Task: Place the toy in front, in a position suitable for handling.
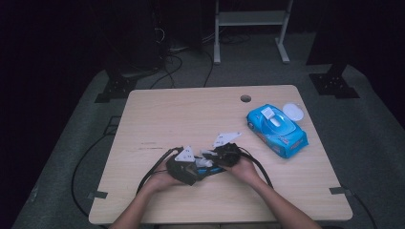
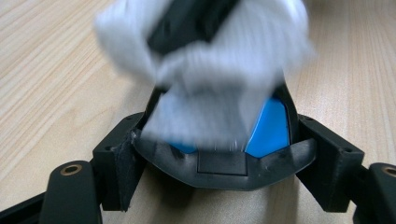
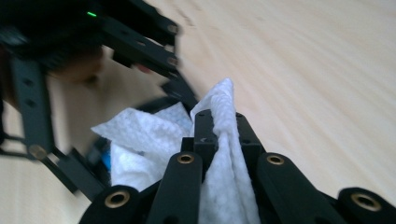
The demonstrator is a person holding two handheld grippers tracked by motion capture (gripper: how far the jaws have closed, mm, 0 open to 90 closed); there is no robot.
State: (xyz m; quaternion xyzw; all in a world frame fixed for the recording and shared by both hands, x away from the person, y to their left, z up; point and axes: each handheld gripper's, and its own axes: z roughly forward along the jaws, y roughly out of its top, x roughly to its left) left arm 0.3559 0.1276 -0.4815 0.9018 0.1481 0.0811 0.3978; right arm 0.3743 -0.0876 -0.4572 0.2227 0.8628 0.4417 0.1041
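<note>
High view, lower centre, left to right: left gripper (image 1: 190,168) w/ jaws clamped on a black-framed blue object (image 2: 268,128), held just above the table (image 1: 191,114). Right gripper (image 1: 217,156) next to it, jaws pinched narrow on a white wipe (image 3: 219,154) pressed onto that object. Blue wipes pack (image 1: 277,130) right of centre, well apart.

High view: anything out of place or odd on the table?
Nothing looks damaged or spilled. The wet wipe pack lies askew near the table's right edge with its flap open. A white lid sits loose behind it. The right hand-held gripper pinches a crumpled wipe against the black-and-blue object held by the left hand-held gripper.
</note>
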